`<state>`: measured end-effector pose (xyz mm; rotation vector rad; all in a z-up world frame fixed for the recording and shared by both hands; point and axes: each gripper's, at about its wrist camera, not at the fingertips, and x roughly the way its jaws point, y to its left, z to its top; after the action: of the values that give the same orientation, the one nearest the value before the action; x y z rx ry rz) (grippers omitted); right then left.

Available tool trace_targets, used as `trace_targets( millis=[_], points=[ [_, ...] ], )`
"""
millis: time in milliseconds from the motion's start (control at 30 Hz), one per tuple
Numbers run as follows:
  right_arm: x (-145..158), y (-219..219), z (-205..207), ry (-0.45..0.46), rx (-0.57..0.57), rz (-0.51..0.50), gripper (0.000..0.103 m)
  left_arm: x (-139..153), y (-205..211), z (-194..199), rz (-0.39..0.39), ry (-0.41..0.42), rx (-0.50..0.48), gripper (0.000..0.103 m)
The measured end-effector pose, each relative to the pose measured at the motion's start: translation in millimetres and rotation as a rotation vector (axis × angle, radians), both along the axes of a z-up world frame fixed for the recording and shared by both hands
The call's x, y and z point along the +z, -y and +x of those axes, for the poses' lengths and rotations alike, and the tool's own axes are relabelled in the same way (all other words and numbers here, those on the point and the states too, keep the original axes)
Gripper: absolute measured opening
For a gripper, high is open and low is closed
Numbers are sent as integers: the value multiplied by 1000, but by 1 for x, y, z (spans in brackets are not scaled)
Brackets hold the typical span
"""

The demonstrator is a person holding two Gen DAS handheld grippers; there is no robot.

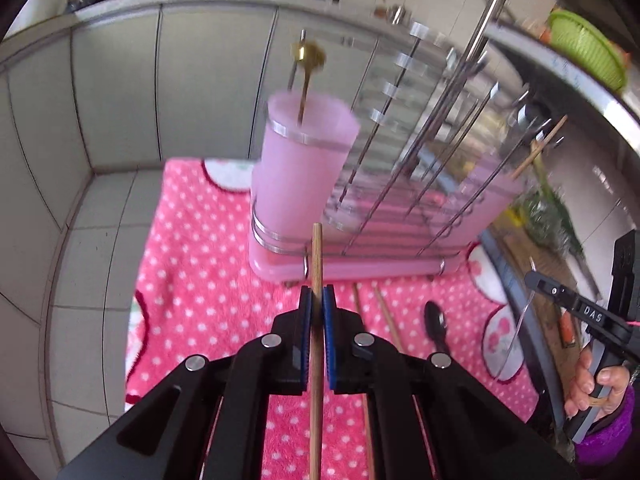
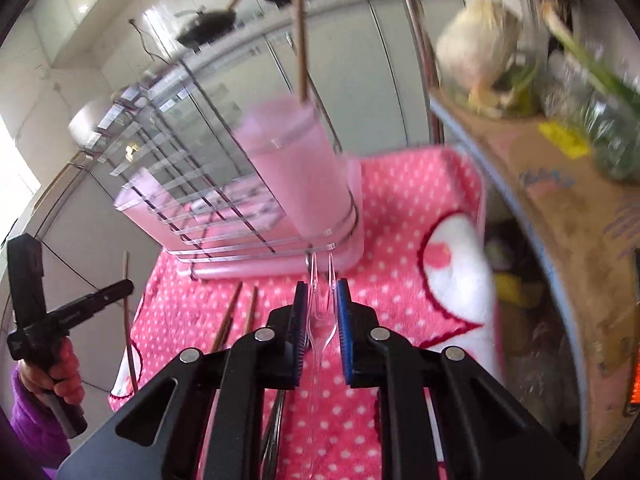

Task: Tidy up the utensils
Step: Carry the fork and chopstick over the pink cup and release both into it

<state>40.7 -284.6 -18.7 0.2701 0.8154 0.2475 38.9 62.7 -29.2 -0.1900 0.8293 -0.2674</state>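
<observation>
Left gripper [image 1: 317, 304] pinched tight on a chopstick [image 1: 316, 360], held partway along, tip pointing at the rack [image 1: 384, 216]. Thin round wood, stiff, light, likely to swivel between the pads. Right gripper [image 2: 321, 304] closed on a clear fork [image 2: 320, 332] at the neck, tines forward. Thin brittle-looking plastic, slick, so probably best gripped gently at the neck. Below, fluffy pink dotted towel [image 1: 192, 240] with two more chopsticks [image 1: 386, 316] and a dark spoon [image 1: 436, 320] lying loose. Further out, frosted pink cup [image 1: 304, 168] in the wire rack, gold utensil [image 1: 306, 80] standing in it.
</observation>
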Motion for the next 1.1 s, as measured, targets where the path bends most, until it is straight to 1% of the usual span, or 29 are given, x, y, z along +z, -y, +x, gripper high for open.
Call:
trace_targets(
  millis=[200,400,500,633,767,933,1100],
  points=[
    [32,3,-19,117,-16,23,14,43,3,-25,-36,189,35,5],
    [68,4,-27,211,-14,17,14,84,-2,-39,-83,309,57,5],
    [86,6,-25,247,-12,15,14,112,-4,-41,-107,369,56,5],
    [113,6,-22,306,-15,3,14,142,-6,-38,-132,427,59,5],
    [138,6,-20,364,-17,-7,14,167,-7,-37,-140,479,78,5],
    [168,7,-14,439,-26,-11,14,191,-8,-31,-153,531,98,5],
    [189,9,-1,497,-41,6,14,213,-6,-20,-150,587,121,5]
  ],
)
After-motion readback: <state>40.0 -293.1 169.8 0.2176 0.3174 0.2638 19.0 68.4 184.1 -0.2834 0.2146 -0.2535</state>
